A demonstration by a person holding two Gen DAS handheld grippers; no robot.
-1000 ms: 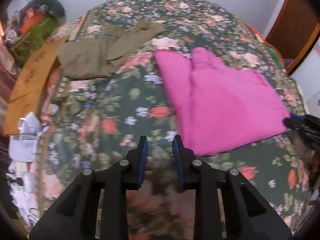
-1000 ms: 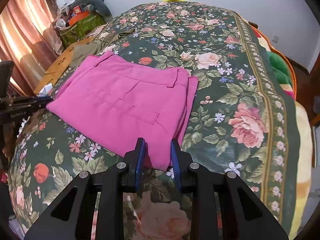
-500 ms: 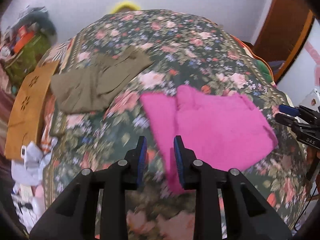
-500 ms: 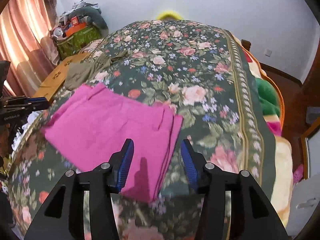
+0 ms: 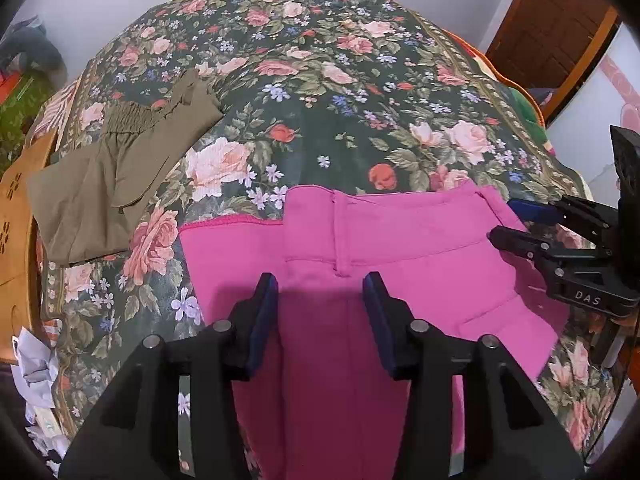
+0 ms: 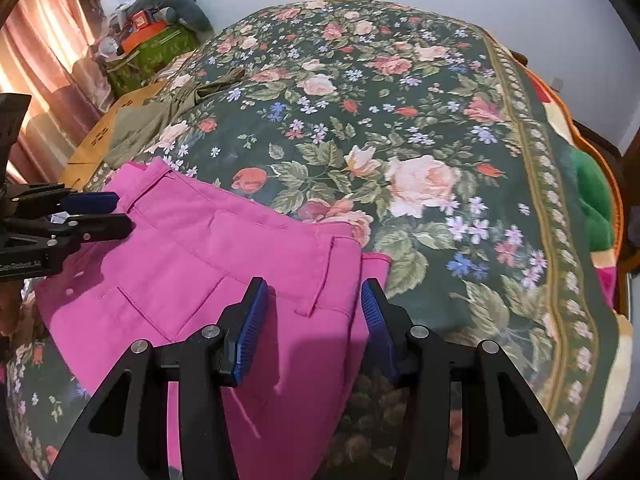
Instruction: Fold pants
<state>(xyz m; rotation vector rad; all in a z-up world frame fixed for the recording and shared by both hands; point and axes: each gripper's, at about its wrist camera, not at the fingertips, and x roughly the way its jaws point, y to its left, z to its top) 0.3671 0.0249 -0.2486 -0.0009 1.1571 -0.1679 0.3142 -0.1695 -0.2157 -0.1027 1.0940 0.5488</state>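
Pink pants (image 5: 400, 248) folded on floral bedspread (image 5: 320, 80), 2 grippers' jaws just opened, "DAS" on right gripper (image 5: 516, 222)

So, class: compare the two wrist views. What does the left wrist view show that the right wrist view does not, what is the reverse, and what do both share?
Only the left wrist view: a wooden door and crumpled paper beside the bed.
Only the right wrist view: a sunlit curtain, a pile of bags and a green cushion.
Both: the pink pants on the floral bedspread, the olive pants, and the left gripper and right gripper, jaws just opened over the pink pants without pressing them.
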